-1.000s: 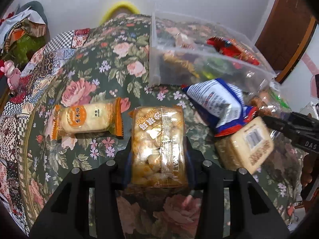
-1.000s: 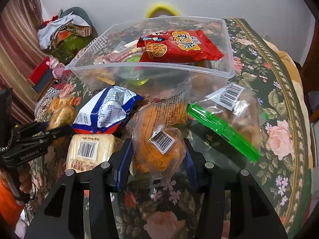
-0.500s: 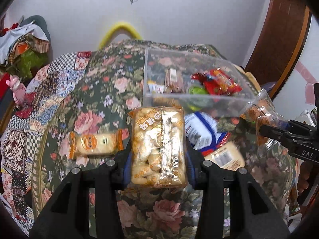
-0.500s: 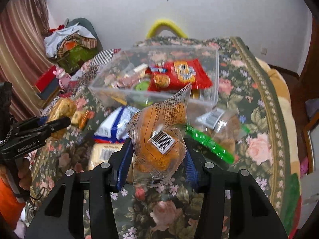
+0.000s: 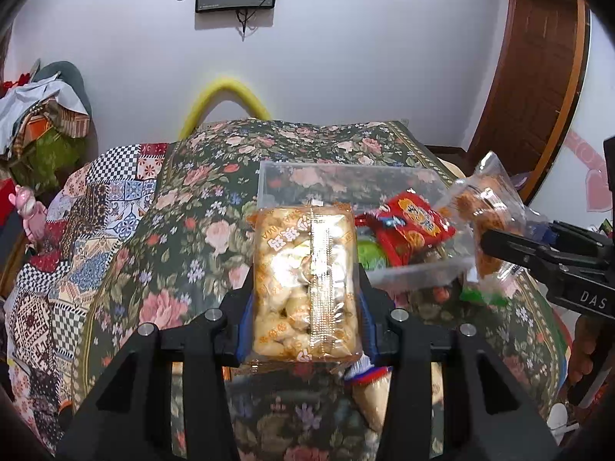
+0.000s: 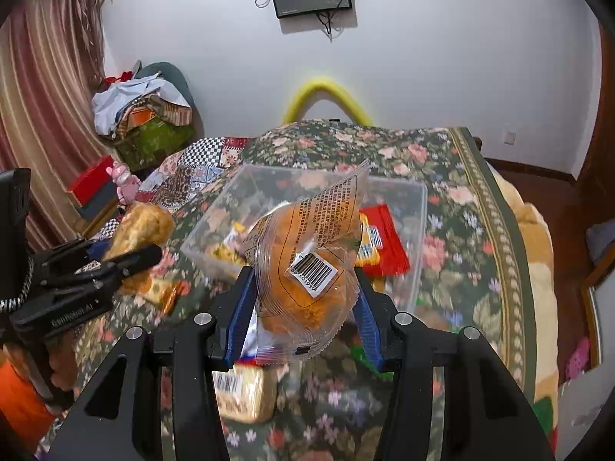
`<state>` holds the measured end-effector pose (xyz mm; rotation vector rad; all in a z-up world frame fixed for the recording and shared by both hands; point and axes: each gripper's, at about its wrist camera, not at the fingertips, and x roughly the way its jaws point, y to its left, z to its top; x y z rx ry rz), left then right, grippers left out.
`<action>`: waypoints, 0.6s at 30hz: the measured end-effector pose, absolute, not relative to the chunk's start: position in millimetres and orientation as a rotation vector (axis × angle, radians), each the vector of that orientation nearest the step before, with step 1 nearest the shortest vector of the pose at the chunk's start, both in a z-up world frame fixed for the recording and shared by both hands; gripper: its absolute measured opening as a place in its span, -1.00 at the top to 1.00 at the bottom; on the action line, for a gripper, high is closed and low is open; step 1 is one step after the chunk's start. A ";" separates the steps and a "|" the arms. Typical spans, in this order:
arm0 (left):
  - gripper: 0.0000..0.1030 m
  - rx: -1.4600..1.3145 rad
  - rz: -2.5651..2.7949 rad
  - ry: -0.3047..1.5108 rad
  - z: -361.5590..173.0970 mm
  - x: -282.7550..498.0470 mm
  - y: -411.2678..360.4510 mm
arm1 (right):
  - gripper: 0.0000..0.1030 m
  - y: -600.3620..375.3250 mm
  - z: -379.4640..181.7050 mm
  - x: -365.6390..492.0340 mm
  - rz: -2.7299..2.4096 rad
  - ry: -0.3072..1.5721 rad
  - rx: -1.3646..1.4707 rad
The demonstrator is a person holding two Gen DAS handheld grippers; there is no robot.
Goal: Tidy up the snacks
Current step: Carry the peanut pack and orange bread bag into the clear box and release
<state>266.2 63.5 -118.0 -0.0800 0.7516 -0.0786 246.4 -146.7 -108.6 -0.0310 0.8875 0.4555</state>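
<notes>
My left gripper (image 5: pixel 305 303) is shut on a clear pack of pale puffed snacks (image 5: pixel 303 280), held above the floral table, just left of the clear plastic bin (image 5: pixel 346 180). My right gripper (image 6: pixel 303 303) is shut on a clear-wrapped orange bun (image 6: pixel 307 276) with a barcode sticker, held above the bin's (image 6: pixel 421 211) near edge. The bin holds a red snack packet (image 5: pixel 411 226) and a green item (image 5: pixel 371 255). The right gripper with its bun (image 5: pixel 488 211) shows at the right of the left wrist view. The left gripper with its pack (image 6: pixel 140 230) shows at the left of the right wrist view.
A yellow barcoded pack (image 6: pixel 242 395) and a blue-white packet lie on the floral tablecloth (image 5: pixel 184 238) below the grippers. An orange-wrapped snack (image 6: pixel 165 292) lies left of the bin. A yellow chair back (image 5: pixel 223 96), a wall and a clothes pile (image 5: pixel 42 115) stand behind the table.
Both grippers have risen with their snacks and now stand high over the table. The bin and the loose packs look smaller and lower in both views.
</notes>
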 end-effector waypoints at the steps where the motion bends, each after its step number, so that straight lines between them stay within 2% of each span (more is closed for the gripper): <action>1: 0.15 -0.082 -0.079 0.753 -118.4 269.7 63.6 | 0.12 -142.8 -108.6 250.9 0.458 0.884 -0.038; 18: 0.15 -0.105 -0.083 0.810 -145.9 340.9 74.2 | 0.12 -111.9 -135.8 308.2 0.473 0.940 -0.008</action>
